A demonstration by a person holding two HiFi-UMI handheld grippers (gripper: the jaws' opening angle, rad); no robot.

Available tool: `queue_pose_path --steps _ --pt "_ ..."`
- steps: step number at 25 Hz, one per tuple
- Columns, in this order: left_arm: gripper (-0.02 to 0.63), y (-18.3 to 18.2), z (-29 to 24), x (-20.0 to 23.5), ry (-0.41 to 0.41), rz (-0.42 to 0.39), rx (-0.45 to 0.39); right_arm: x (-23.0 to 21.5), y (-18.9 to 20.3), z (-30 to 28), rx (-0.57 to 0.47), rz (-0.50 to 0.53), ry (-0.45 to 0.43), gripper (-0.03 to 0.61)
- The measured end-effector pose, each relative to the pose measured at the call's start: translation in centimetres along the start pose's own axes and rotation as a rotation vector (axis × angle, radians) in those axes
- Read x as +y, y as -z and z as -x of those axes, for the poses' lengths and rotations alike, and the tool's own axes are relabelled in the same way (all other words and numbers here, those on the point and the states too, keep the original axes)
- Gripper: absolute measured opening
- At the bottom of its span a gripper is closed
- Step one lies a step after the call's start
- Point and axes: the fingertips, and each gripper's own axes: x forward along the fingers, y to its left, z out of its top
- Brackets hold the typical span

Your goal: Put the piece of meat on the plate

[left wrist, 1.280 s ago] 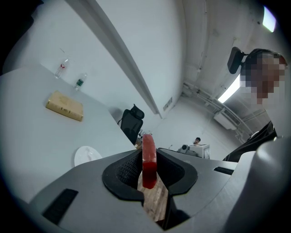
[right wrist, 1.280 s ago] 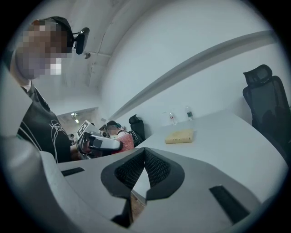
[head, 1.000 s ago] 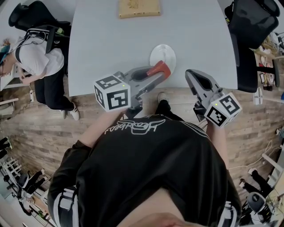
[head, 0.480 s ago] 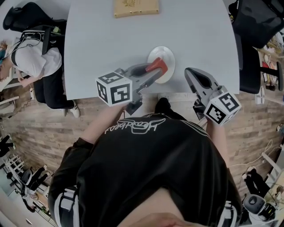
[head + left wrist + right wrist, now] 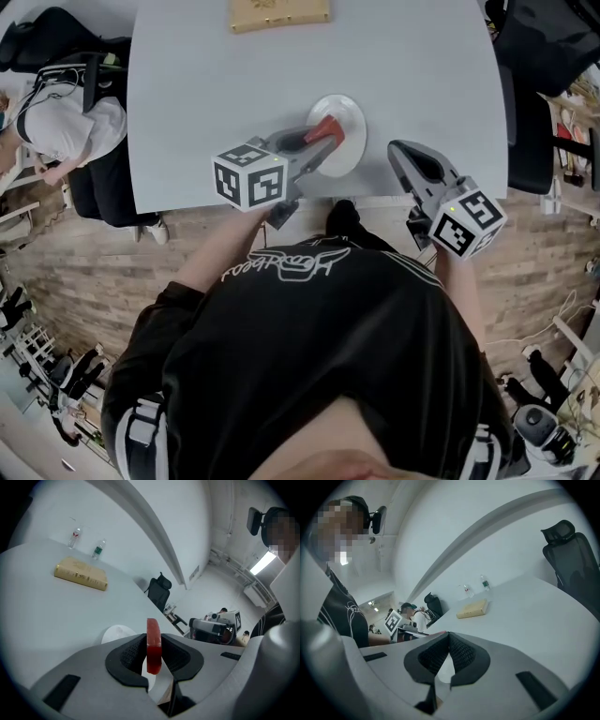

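The piece of meat point(image 5: 325, 128) is a thin red slice, held on edge between the pads of my left gripper point(image 5: 316, 141). It hangs just over the near part of the white plate point(image 5: 352, 112), which sits near the table's front edge. In the left gripper view the meat point(image 5: 153, 645) stands upright between the dark pads of the left gripper point(image 5: 153, 656), with the plate point(image 5: 116, 633) behind and below it. My right gripper point(image 5: 400, 152) is to the right of the plate, over the table's edge. Its jaws point(image 5: 448, 637) meet at the tips with nothing in them.
A tan box point(image 5: 279, 12) lies at the far side of the pale grey table point(image 5: 206, 84), with two small bottles point(image 5: 98, 549) beyond it. Black office chairs point(image 5: 569, 559) stand around the table. A person sits at the left point(image 5: 66, 122).
The left gripper has come down and forward with the meat, from near the plate's edge to just above it. The right gripper has sunk a little beside the plate.
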Motion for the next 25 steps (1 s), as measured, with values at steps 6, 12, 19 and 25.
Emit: queue_pose_path --steps 6,12,19,25 --pt "0.091 1.6 -1.4 1.1 -0.013 0.028 0.056 -0.3 0.7 -0.2 0.014 -0.021 0.000 0.008" --pt "0.091 2.8 -2.4 1.4 -0.012 0.077 0.104 -0.5 1.1 0.2 0.018 -0.032 0.004 0.008" --pt "0.091 3.8 -2.9 2.1 -0.041 0.049 0.144 -0.6 1.4 0.1 0.019 -0.052 -0.001 0.008" --pt "0.091 4.3 -2.9 2.5 -0.056 0.023 0.167 -0.3 1.3 -0.1 0.018 -0.064 -0.006 0.008"
